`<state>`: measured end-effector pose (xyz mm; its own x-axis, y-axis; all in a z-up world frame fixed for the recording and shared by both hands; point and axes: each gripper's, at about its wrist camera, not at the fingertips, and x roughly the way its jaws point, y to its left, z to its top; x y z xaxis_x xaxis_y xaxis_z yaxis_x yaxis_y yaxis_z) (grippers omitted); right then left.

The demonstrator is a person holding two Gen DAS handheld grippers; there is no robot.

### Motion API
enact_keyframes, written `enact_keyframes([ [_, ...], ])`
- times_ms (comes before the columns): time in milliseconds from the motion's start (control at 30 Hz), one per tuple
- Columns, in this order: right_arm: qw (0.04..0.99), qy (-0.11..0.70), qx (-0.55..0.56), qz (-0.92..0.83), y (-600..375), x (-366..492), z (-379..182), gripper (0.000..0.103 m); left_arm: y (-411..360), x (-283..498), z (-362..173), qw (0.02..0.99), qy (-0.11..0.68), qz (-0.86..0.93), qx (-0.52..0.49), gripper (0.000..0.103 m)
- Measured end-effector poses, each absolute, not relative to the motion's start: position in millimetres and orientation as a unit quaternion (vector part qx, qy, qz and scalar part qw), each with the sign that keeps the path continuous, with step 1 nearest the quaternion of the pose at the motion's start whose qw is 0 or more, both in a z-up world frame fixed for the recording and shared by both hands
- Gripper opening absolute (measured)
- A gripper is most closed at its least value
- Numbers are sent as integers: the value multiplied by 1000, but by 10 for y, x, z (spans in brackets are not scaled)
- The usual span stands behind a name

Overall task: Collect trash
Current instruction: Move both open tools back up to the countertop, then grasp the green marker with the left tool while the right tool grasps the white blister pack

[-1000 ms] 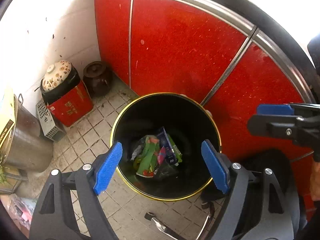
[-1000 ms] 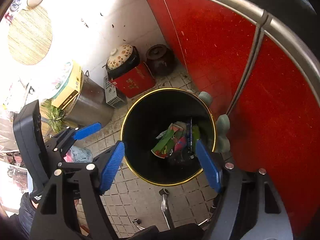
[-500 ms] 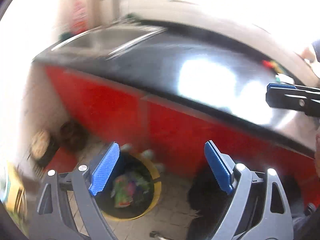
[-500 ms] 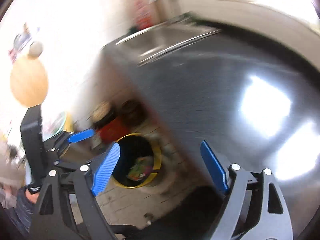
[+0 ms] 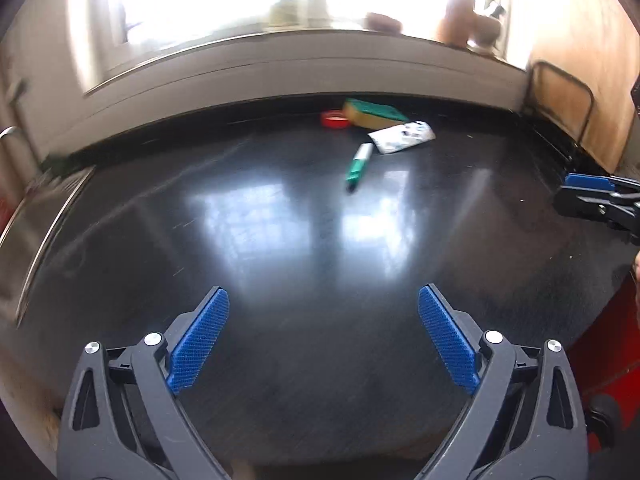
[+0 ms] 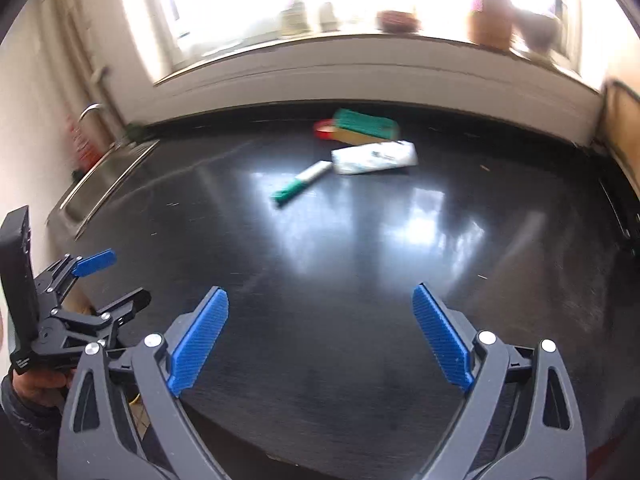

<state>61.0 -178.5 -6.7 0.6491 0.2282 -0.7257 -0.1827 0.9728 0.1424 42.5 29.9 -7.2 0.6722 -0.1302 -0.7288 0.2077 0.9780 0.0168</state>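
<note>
Evidently work remains: both the left gripper [image 5: 323, 332] and right gripper [image 6: 320, 332] hang empty with jaws opening, well short of the sponge [image 5: 374, 113], beside which a red cap [image 5: 334, 119], white wrapper [image 5: 402, 137] and green marker [image 5: 359, 166] lie uncollected on the black counter [image 5: 280, 240].
</note>
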Motion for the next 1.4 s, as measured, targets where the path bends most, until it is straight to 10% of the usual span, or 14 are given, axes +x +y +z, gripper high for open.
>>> enact_keyframes([
  [1033, 878, 462, -98, 83, -1335, 3213, -807, 96, -240, 2544, -652, 886, 438, -134, 72, 92],
  [1167, 879, 460, -97, 81, -1408, 3235, -824, 96, -286, 2615, -625, 890, 431, -132, 71, 69],
  [1300, 885, 450, -97, 76, -1471, 3168, -779, 63, -347, 2625, -590, 889, 431, -134, 73, 15],
  [1400, 888, 445, -95, 65, -1523, 3066, -744, 26, -358, 2622, -583, 886, 439, -134, 62, 13],
])
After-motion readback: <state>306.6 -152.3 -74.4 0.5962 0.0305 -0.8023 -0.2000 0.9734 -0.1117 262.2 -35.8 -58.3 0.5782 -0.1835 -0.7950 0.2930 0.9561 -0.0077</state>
